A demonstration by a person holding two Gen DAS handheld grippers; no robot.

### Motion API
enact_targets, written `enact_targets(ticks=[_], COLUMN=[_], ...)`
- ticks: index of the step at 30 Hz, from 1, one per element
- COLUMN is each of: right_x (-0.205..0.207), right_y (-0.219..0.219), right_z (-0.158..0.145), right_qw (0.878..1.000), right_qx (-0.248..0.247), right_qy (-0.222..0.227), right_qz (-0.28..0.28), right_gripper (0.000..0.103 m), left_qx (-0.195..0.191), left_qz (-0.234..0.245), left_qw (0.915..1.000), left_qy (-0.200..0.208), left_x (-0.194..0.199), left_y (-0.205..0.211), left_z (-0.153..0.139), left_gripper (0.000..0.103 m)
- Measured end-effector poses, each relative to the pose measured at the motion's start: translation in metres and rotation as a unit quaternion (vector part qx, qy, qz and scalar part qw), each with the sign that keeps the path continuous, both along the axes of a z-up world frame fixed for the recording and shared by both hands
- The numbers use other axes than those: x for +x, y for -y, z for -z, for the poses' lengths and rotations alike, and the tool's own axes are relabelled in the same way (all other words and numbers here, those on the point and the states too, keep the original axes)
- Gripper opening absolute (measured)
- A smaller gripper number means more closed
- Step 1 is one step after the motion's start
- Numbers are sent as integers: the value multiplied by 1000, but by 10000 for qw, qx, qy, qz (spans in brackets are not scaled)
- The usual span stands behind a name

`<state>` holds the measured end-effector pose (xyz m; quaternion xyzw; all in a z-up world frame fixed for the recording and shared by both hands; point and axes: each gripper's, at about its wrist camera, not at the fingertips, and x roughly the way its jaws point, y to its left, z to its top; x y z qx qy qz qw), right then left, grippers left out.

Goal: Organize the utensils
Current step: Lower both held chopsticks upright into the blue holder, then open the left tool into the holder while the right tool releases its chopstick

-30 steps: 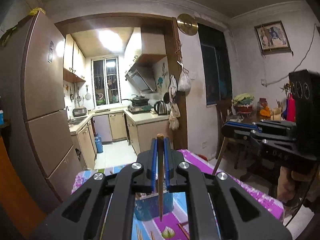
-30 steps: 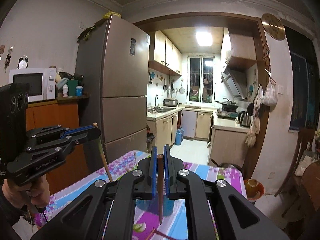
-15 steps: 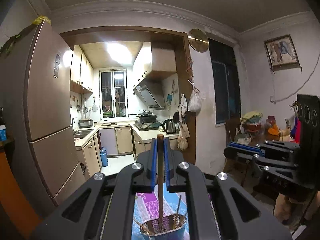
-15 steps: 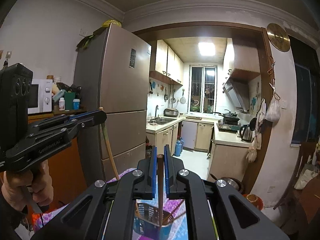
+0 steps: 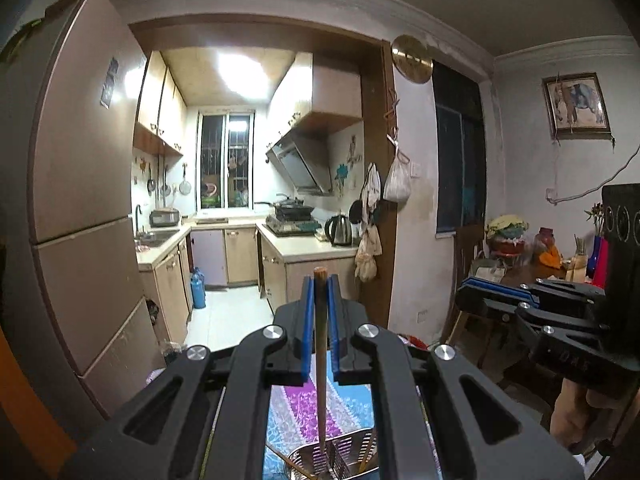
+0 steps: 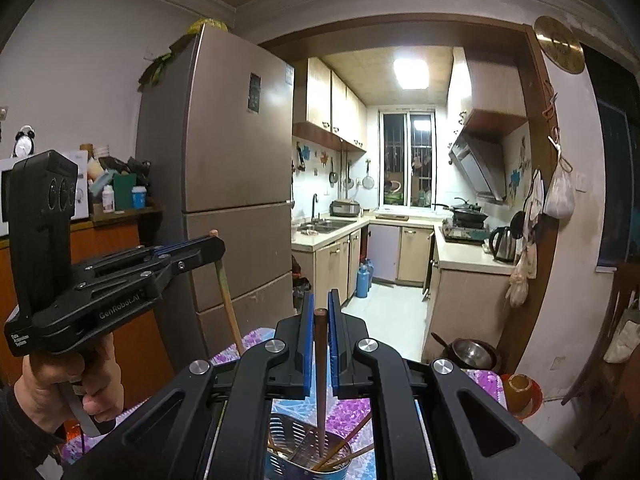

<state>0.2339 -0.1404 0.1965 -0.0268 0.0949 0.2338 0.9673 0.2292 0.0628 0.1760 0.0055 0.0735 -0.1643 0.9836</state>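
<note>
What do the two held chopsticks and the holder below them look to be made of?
Left chopstick: pale tan, matte, likely bamboo or light wood. Right chopstick: dark reddish brown with a slight sheen, probably lacquered or dark wood. Holder: silvery, slotted wall with bright glints, so it looks like polished steel, though plated metal can't be ruled out.

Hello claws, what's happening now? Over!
Left claw shut on light chopstick. Right claw shut on dark chopstick. Metal utensil holder below. Nothing blocking.
</note>
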Motion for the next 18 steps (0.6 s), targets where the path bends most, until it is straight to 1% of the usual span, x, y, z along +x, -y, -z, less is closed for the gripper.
enact_targets(ticks=[10, 18], right_x=[30, 49], right_y=[-4, -2], right_z=[35, 59], right_qw=[9996, 9987], right_qx=[9, 11], right_qy=[-280, -497], right_qz=[36, 84], right_gripper=[8, 8], left_qx=[61, 78], left_qz=[48, 87], left_qw=[9992, 9982], left_qy=[-402, -590], left_x=[31, 47], left_y=[-3, -3], left_z=[39, 57], left_gripper=[5, 5])
